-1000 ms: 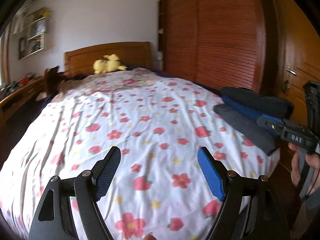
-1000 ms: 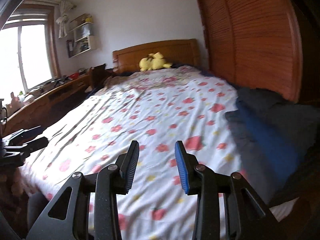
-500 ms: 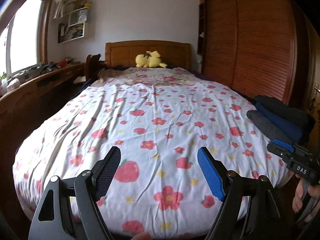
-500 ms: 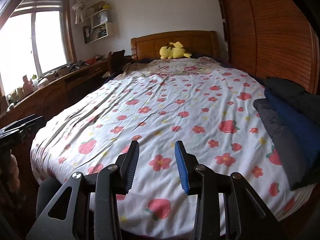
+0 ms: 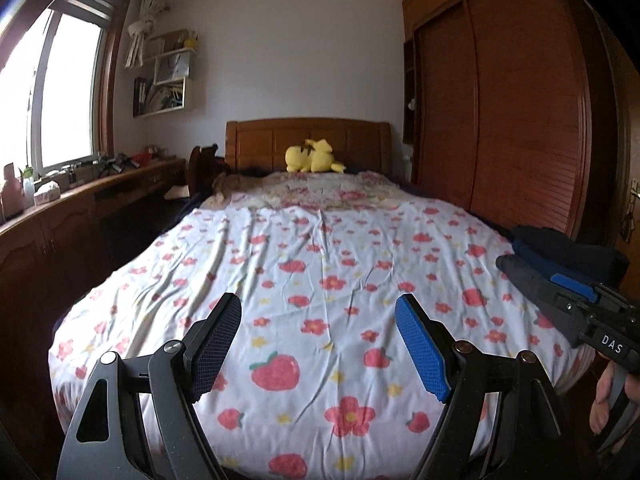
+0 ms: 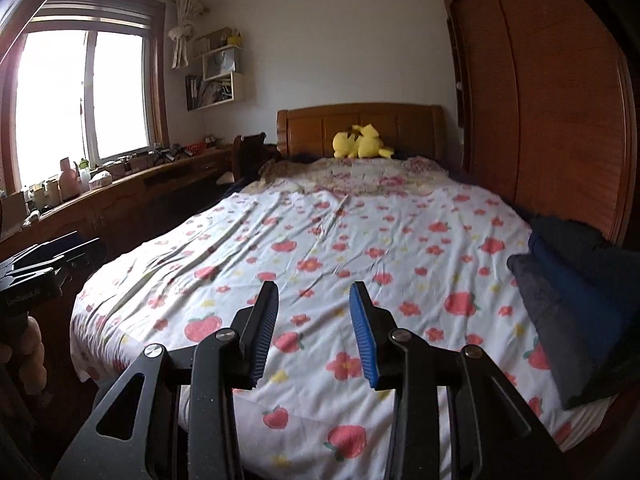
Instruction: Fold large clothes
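- The wide bed with the white strawberry-and-flower cover [image 5: 320, 264] is bare in the middle.
- The dark blue and grey folded clothes [image 6: 576, 304] lie at its right edge; you seem finished or between garments.
- Your left gripper [image 5: 318, 344] is spread wide and your right gripper [image 6: 314, 332] half spread, both empty.

Left claw [image 5: 318, 346] agape, flowered bed [image 5: 320, 264], dark clothes [image 5: 568, 254]

White letters "DAS" are showing on the black body of the right gripper [image 5: 568, 300] in the left wrist view. Small pale lettering is showing on the left gripper [image 6: 48, 256] in the right wrist view, too blurred to read.
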A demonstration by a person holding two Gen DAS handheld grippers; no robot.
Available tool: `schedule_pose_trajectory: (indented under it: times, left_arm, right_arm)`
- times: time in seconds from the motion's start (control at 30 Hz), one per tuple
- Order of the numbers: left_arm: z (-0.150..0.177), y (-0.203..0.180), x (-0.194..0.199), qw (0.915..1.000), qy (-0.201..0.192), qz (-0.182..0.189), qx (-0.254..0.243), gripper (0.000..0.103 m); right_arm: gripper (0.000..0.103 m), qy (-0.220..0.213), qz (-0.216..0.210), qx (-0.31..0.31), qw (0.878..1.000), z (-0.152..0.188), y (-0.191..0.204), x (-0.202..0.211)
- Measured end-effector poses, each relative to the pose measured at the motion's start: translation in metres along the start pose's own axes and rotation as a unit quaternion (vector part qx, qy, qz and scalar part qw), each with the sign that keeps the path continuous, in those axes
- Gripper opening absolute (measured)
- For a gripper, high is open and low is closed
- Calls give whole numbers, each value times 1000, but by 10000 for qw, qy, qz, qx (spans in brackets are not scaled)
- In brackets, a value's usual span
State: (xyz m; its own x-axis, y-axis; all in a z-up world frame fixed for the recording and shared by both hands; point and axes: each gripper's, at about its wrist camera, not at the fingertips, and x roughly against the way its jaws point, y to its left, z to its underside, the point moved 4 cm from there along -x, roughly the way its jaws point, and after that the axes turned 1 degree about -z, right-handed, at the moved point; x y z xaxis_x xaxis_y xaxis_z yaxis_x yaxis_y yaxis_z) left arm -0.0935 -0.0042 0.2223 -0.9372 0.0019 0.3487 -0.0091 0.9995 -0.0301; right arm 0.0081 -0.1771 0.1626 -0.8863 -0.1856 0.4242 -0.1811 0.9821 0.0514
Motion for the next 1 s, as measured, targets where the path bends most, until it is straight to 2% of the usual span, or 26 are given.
schedule_pose_trajectory:
  times: [0.2, 0.43, 1.0]
  left_arm:
    - [9, 0, 14, 9998, -214, -19, -58, 81]
    - [18, 6, 13, 9998, -212, 12, -62, 82]
    - [14, 5, 20, 9998, -198, 26, -59, 83]
  right_arm:
    - [38, -187, 174, 9, 9997, -4, -1, 13]
    - [38, -202, 255, -73, 9994, -2, -9, 11]
    - [38, -181, 259, -89, 9995, 0, -9, 10]
